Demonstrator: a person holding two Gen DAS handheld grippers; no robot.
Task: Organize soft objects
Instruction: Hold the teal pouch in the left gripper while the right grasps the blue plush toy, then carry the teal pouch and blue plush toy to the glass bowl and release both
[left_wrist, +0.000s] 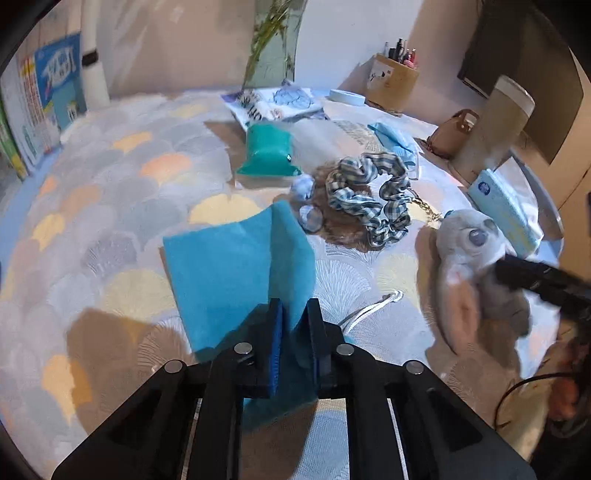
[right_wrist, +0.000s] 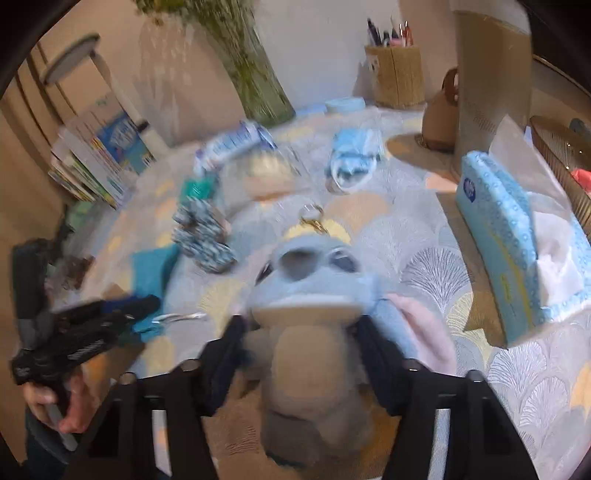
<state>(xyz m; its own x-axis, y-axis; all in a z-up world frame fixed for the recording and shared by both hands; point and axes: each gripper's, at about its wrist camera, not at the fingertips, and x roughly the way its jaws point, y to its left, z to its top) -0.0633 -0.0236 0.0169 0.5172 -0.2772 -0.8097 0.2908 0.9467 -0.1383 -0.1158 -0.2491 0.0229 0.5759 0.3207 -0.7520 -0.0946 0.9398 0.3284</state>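
Bench: a round bench (left_wrist: 92, 206) under a cloth printed with pale fans, crowded on its far half.
Open room: ahead and to the left of the left claw (left_wrist: 291, 314) lies a wide bare stretch of cloth, running out to the curved rim where books (left_wrist: 40, 110) stand.
Far edge: well beyond both claws, by the wall, stand a glass vase with green stems (right_wrist: 255, 74), a woven pen holder (left_wrist: 393, 79) and a tall beige cylinder (left_wrist: 491, 125).
Right edge: a blue tissue pack (right_wrist: 517, 236) stands just right of the right claw (right_wrist: 299, 343), with a wire basket (right_wrist: 565, 162) behind it at the rim.
Left claw: pressed together on the near edge of a blue cloth (left_wrist: 221, 273), pinching it so that one fold stands up between the fingers; the rest of the cloth lies flat ahead and to the left.
Right claw: pinching a grey-blue plush toy (right_wrist: 306, 291) by the body, the pads pressing both sides, the toy's head pointing away from the claw and a pink ear hanging to the right.
Ahead of left claw: a checked scrunchie (left_wrist: 373, 199) just beyond the cloth, a teal pouch (left_wrist: 269, 151) further on, a blue face mask (left_wrist: 397, 142) to the right of that.
Between the claws: a white cord (left_wrist: 369, 310) on the cloth.
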